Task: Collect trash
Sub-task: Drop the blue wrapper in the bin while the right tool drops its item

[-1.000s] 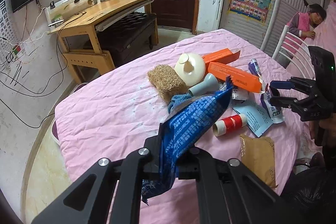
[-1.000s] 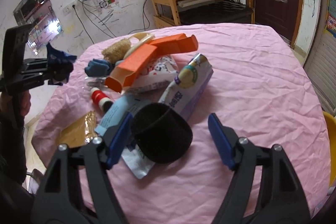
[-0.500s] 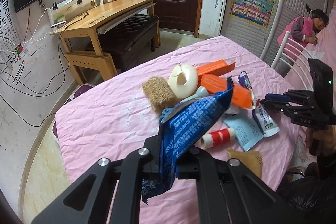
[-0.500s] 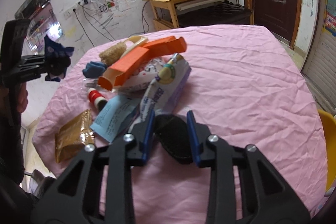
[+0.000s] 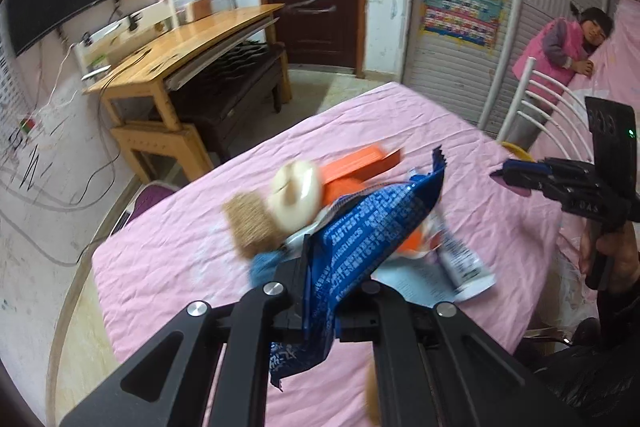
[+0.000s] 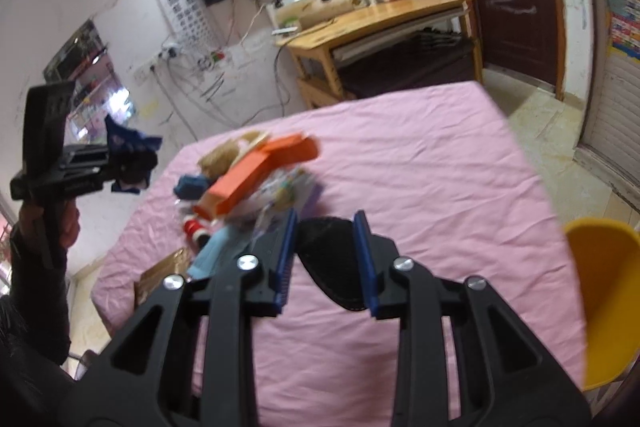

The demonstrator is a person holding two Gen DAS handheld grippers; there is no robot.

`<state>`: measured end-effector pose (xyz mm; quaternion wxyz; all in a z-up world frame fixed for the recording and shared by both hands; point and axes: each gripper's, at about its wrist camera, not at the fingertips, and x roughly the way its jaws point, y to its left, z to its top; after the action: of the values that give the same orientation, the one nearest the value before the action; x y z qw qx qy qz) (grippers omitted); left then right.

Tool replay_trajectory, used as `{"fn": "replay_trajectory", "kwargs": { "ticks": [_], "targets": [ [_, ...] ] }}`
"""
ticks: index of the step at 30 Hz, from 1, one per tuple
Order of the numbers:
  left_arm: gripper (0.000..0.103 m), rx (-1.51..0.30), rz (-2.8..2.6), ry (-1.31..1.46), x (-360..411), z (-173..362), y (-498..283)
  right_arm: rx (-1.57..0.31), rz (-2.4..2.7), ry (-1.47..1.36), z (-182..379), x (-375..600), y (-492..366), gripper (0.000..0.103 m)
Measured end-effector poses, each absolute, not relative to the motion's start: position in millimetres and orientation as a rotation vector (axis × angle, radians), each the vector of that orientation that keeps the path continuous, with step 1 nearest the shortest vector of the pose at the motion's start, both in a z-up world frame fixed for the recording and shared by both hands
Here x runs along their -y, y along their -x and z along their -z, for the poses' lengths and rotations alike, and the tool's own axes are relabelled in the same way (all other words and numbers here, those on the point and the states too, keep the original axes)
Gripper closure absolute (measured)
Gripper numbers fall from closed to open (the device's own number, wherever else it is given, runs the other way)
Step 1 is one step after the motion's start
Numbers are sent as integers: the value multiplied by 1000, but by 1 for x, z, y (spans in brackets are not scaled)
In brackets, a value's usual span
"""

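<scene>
Above the pink table (image 6: 420,163), trash is being held.
A blue wrapper (image 5: 360,239) is being clamped by the left gripper (image 5: 320,291), a black pad (image 6: 332,259) by the right gripper (image 6: 326,251).

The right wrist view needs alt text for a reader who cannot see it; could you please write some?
The right hand-held gripper is shut on a black pad above a pink tablecloth. Behind lies a trash pile with an orange box; at left, the left hand-held gripper holds a blue wrapper.

Motion blur smears the trash pile (image 5: 320,211); yellow chair (image 6: 600,307) is edge-cropped.
</scene>
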<state>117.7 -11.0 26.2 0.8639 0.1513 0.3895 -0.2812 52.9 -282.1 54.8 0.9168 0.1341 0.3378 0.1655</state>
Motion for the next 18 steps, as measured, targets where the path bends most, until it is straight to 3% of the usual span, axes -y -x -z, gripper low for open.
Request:
{"fn": "replay_trajectory", "kwargs": {
  "ticks": [9,18],
  "targets": [
    [99,-757,766,-413,144,-44,-109,-625,-140,-318,-57,390,-36,76],
    [99,-828,945,-505,292,-13,-104,-684,19,-394,-1,498,-29,76]
  ]
}}
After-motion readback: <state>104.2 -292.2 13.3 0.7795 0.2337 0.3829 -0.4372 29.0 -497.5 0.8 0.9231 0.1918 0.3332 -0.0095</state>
